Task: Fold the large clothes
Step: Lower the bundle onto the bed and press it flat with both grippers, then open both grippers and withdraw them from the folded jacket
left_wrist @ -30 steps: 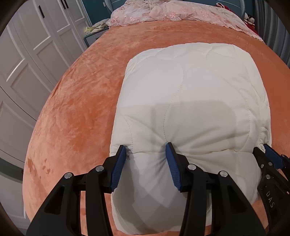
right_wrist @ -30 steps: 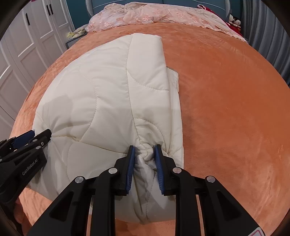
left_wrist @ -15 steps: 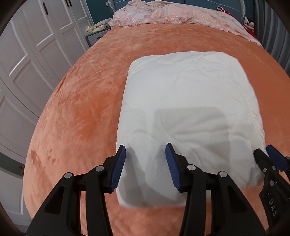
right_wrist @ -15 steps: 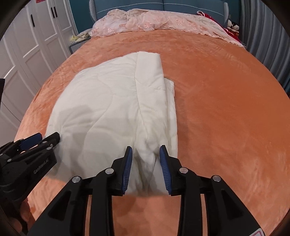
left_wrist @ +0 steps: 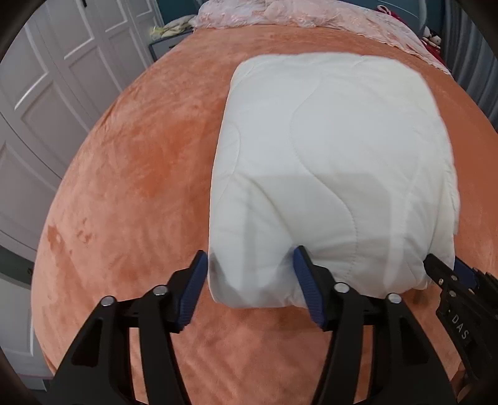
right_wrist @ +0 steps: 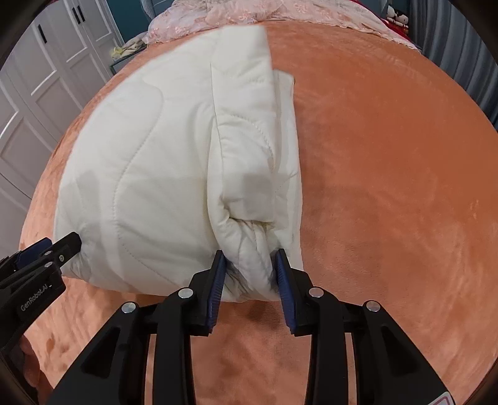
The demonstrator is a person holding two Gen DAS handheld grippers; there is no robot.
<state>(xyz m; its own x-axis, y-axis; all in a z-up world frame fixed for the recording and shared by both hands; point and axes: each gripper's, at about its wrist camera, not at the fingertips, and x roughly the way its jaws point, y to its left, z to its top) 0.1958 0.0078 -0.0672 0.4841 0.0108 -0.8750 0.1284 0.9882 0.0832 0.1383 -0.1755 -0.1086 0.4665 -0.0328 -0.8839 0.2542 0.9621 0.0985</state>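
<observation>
A cream quilted garment (left_wrist: 336, 155) (right_wrist: 149, 155) lies folded into a thick rectangle on the orange bed cover (left_wrist: 124, 187) (right_wrist: 389, 155). My left gripper (left_wrist: 249, 254) straddles its near left corner; its jaws are opening and the pads no longer pinch the cloth. My right gripper (right_wrist: 249, 253) is at the near right corner, where a bunched fold fills the gap between its blue pads without being squeezed. Each gripper also shows at the edge of the other view: the right gripper (left_wrist: 448, 274) and the left gripper (right_wrist: 62, 249).
A pink lace blanket (left_wrist: 280, 15) (right_wrist: 249, 15) is heaped at the head of the bed. White wardrobe doors (left_wrist: 46, 93) (right_wrist: 37, 78) stand along the left side, with a small nightstand (left_wrist: 165, 46) beside them. Grey curtains (right_wrist: 460, 37) hang on the right.
Both grippers have let go of the garment's near edge, and it has dropped flat onto the bed. The left jaws stand wider. Both grippers have since moved in on the near corners again.
</observation>
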